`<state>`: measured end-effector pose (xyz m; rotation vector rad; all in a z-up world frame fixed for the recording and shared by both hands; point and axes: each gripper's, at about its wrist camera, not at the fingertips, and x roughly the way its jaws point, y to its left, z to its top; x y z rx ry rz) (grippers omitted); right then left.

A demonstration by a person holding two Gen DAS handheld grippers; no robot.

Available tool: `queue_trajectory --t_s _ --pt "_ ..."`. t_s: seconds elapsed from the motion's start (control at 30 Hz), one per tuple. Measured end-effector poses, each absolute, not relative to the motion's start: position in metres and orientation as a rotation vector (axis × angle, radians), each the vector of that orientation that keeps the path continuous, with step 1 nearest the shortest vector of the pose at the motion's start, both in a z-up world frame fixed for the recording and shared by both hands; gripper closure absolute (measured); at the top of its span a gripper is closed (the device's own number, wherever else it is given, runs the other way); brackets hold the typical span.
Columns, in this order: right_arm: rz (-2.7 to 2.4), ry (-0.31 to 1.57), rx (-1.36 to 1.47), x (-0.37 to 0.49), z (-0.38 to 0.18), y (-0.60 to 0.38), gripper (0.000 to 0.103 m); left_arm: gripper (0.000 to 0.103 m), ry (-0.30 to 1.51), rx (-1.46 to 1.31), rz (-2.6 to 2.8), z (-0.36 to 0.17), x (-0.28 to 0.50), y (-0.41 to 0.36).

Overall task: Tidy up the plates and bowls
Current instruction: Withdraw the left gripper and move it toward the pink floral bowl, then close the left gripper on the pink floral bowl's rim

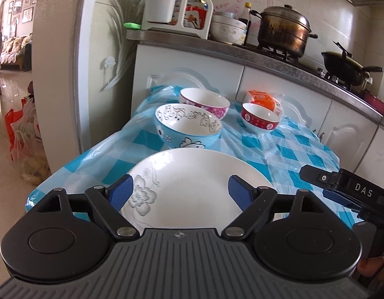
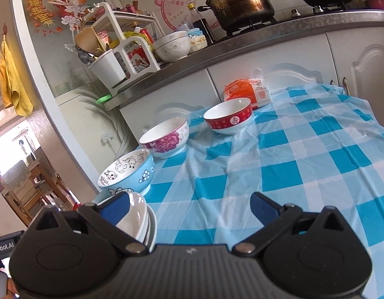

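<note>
A white plate with a grey flower print [image 1: 192, 186] lies at the near end of the blue-checked table. My left gripper [image 1: 180, 190] is open just above it, blue pads apart over the plate and touching nothing. In the right wrist view the plate tops a small stack [image 2: 139, 219] at the lower left. My right gripper [image 2: 189, 206] is open over bare cloth, its left finger in front of the stack's rim. Beyond stand a blue cartoon bowl [image 1: 188, 125] [image 2: 127, 174], a pink-flowered bowl [image 1: 204, 102] [image 2: 164, 138] and a red-banded bowl [image 1: 260, 120] [image 2: 228, 119], all upright.
An orange packet [image 2: 246, 92] lies behind the red bowl. The counter behind holds a steamer pot [image 1: 283, 28], a wok [image 1: 346, 66], a utensil rack [image 1: 177, 5] and more bowls [image 2: 172, 46]. The table's left edge drops to a floor with bags [image 1: 25, 134].
</note>
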<state>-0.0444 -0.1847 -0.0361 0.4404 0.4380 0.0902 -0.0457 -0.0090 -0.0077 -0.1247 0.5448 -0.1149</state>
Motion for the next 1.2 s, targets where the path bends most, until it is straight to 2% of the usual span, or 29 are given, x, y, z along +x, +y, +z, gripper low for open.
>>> queue_trajectory --t_s 0.63,0.93,1.2 --pt "-0.004 0.465 0.462 -0.06 -0.021 -0.225 0.001 0.0 0.52 -0.113 -0.201 0.054 -0.037 -0.03" --pt "0.054 0.531 0.544 -0.028 -0.024 -0.235 0.001 0.0 0.535 -0.169 -0.209 0.075 0.034 -0.019" --pt "0.118 0.488 0.571 0.022 -0.012 -0.231 0.001 0.0 0.564 -0.192 -0.173 0.069 0.114 -0.011"
